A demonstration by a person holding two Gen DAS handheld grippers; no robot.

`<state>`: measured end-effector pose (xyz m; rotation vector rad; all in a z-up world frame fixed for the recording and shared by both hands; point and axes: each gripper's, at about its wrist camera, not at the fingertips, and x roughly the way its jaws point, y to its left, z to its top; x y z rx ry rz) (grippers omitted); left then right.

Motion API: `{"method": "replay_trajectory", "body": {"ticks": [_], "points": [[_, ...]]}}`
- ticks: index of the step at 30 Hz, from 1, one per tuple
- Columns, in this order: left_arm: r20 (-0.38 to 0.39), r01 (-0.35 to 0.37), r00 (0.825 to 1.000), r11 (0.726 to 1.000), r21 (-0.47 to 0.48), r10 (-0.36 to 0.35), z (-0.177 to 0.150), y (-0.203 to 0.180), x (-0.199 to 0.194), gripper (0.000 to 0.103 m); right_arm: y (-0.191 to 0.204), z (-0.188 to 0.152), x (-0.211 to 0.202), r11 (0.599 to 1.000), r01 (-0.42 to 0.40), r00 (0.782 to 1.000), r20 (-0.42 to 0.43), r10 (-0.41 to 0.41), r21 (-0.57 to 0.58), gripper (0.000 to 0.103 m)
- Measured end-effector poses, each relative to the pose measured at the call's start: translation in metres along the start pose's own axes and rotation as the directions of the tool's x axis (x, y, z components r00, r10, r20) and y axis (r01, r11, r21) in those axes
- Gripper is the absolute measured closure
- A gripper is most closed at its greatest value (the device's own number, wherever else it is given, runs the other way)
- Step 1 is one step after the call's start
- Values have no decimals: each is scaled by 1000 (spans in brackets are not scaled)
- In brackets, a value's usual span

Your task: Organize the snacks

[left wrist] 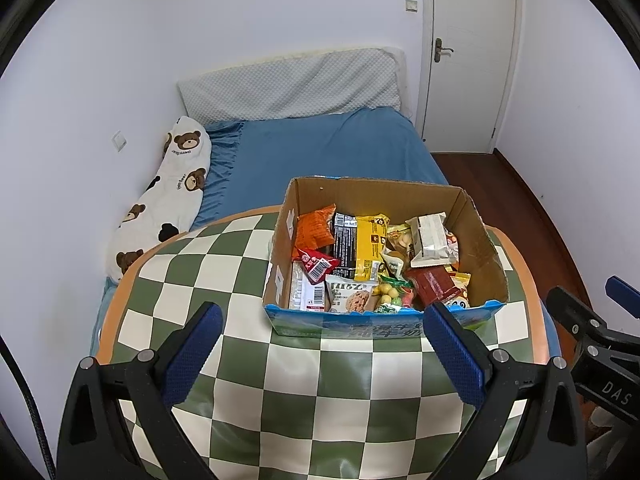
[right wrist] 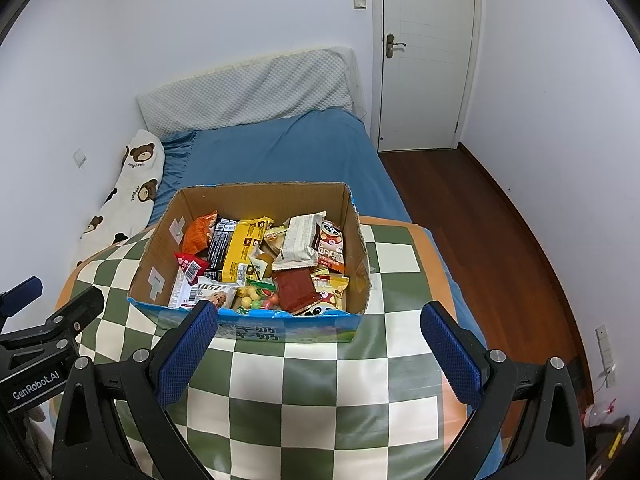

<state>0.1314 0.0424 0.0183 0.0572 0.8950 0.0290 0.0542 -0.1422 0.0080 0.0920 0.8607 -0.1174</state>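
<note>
Both the left gripper (left wrist: 322,332) and right gripper (right wrist: 318,330) hang spread and empty above the checkered mat (left wrist: 224,264). The cardboard box (right wrist: 256,200) of snacks sits at twelve o'clock. Packets overlap loosely, so pinching one likely drags neighbours out. "GenRobot.AI" is readable at nine o'clock on the left gripper's body in the right view.

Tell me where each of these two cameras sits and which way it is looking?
Left wrist view: sits on the left hand-held gripper, looking forward between its open blue fingers at the snack box on the checkered cloth; the other gripper's black frame shows at right.
Right wrist view: sits on the right hand-held gripper, facing the same snack box; the left gripper's frame shows at left.
Shared: box, checkered cloth, blue bed, white door.
</note>
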Motion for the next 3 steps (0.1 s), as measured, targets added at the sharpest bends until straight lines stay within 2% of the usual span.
{"method": "replay_trajectory", "body": {"ticks": [3], "points": [[0, 6, 1000, 1000, 1, -6, -1, 0, 0, 0, 1, 0, 1, 1000, 2, 1000, 4, -2, -1, 0]]}}
